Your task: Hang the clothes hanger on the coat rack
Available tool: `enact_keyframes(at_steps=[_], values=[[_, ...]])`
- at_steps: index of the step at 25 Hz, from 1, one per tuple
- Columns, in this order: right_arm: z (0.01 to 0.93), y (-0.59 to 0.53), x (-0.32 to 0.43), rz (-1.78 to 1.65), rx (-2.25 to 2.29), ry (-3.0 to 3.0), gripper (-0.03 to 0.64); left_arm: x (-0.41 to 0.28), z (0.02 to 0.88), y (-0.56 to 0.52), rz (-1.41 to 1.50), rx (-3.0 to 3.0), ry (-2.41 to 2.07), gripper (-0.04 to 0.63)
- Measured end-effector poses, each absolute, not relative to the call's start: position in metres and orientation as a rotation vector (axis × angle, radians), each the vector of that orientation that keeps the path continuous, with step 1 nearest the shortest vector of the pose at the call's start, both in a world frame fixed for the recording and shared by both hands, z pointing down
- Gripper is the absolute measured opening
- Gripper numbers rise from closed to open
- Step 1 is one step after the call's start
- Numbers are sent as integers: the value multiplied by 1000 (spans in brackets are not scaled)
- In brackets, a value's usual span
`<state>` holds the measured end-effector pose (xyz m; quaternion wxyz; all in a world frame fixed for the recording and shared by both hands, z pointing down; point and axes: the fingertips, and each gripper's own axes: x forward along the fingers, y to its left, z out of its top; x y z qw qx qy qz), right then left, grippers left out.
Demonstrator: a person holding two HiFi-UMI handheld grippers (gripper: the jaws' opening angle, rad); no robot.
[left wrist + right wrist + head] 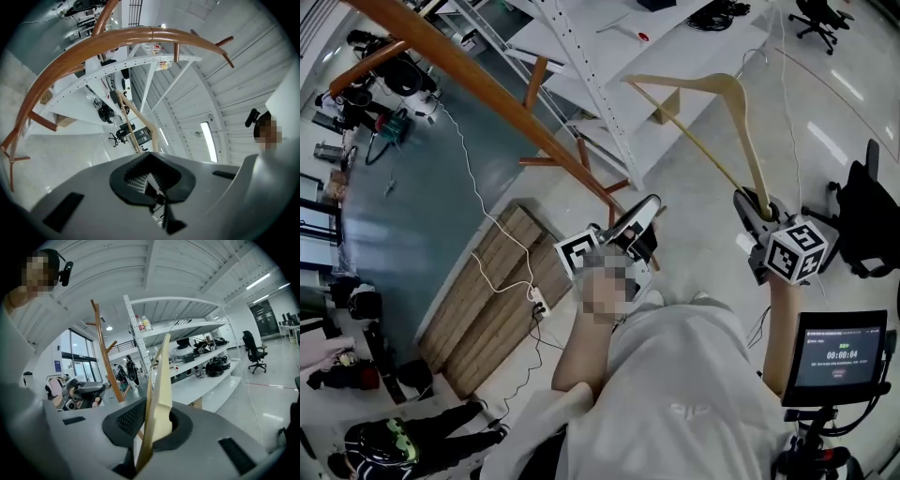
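Hanger (159, 380) clamped in R hand-held gripper (151, 425).

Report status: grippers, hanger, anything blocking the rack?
Right gripper jaws shut on wooden hanger, held up. Left gripper shut, empty, pointed at coat rack. Hanger not yet on a peg. White shelving stands beside the rack.

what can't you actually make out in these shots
Hanger hook: edge-on in the right gripper view, too thin to pick out in the head view.
Coat rack upper end: cut off by the head view's top edge.
Screen text: too small in the head view.
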<state>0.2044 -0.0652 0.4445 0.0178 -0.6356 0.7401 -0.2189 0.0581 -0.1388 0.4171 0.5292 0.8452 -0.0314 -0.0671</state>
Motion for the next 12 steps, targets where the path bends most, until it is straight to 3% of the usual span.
enact_keyframes(at_steps=[12], values=[[402,-158,164,-525,-1744,2602,41,18,388,-185,-346,2030,-267,6]])
